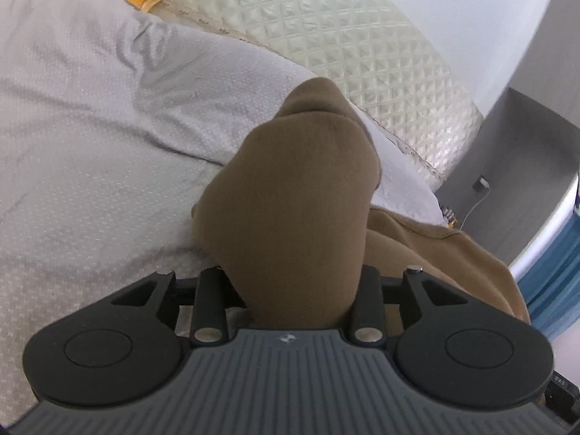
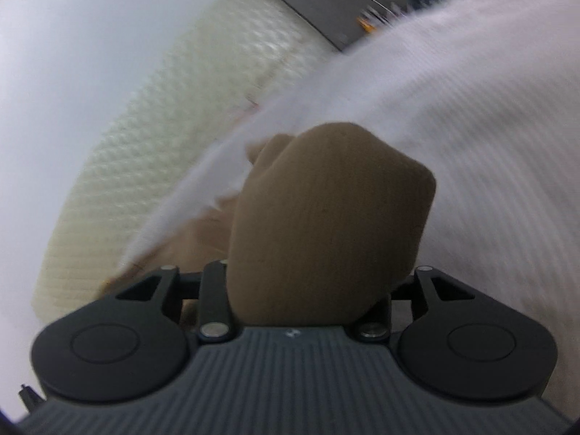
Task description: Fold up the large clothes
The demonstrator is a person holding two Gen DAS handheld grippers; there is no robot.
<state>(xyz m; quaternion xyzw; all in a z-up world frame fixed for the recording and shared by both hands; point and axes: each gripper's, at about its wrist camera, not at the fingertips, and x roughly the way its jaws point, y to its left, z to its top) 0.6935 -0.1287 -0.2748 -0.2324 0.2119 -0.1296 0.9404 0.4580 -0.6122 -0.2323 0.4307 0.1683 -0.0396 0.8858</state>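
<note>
Bulging brown garment (image 1: 290,195) filling both views, pale bedsheet (image 1: 90,108), quilted headboard (image 1: 362,43) behind.

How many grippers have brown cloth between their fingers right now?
2. The left gripper has a bunch of the brown garment standing up between its fingers, over the bed sheet; the right gripper likewise. The fingertips are hidden, so the grip is unclear.

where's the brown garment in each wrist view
Left wrist: brown garment bunches up centre, rising from the left gripper, more trailing lower right.
Right wrist: brown garment fills the centre above the right gripper, blurred.
Shared landmark: the quilted cream headboard behind the grey bedsheet.
</note>
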